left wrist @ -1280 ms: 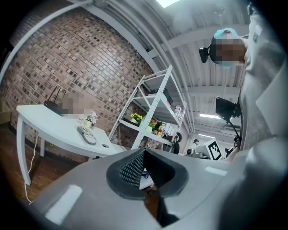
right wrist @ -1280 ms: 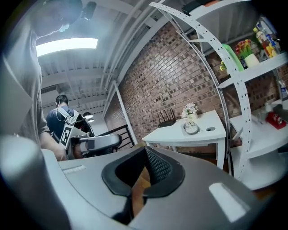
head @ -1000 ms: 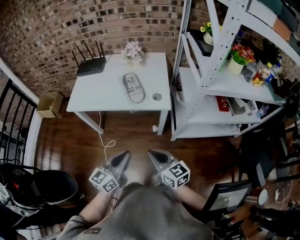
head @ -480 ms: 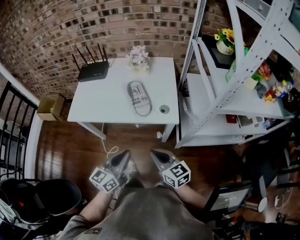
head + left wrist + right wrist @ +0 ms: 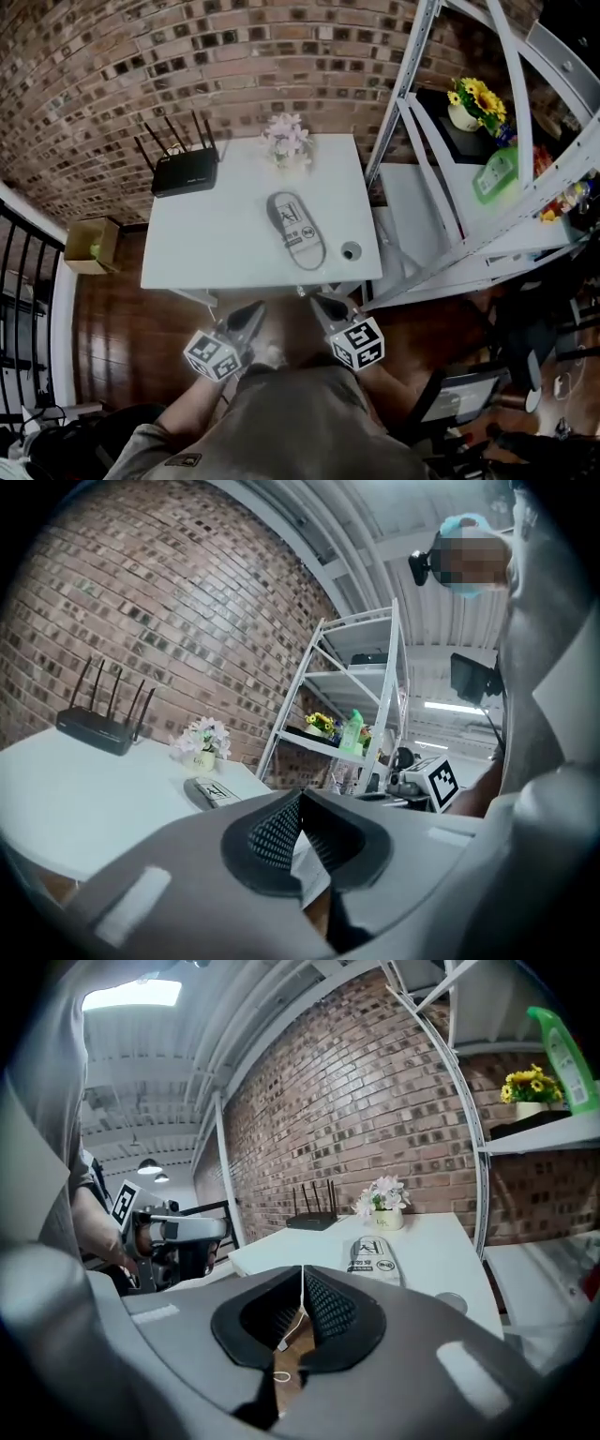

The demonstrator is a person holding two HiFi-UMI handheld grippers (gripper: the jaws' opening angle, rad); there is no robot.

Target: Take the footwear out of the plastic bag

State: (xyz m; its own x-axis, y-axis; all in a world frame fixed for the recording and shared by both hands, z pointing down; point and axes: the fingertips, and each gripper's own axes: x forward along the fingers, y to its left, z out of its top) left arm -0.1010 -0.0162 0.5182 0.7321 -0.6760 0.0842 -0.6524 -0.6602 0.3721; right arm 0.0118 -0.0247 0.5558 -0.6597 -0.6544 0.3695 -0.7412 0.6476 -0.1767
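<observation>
In the head view, the bag (image 5: pixel 298 230), a long clear pack with the footwear inside, lies flat near the middle of the table (image 5: pixel 206 253), between the flowers (image 5: pixel 289 139) and the front edge. The left tongs (image 5: pixel 254 308) and right tongs (image 5: pixel 318 301) sit side by side at the table's near edge, short of the bag and touching nothing. The step in hand looks like the approach, and it would go best with one pair brought to each end of the bag.

In the left gripper view, the left tongs (image 5: pixel 297 803) are pressed together with nothing between them. The bag (image 5: pixel 212 792) lies ahead on the table. They should part before they reach the plastic.

In the right gripper view, the right tongs (image 5: pixel 302 1279) are also together and empty, with the bag (image 5: pixel 375 1258) ahead, one end toward them. I cannot tell which end is open. Thin film will likely slide on the smooth top, so one pair should come in low and pinch the plastic alone while the other draws the footwear out.
</observation>
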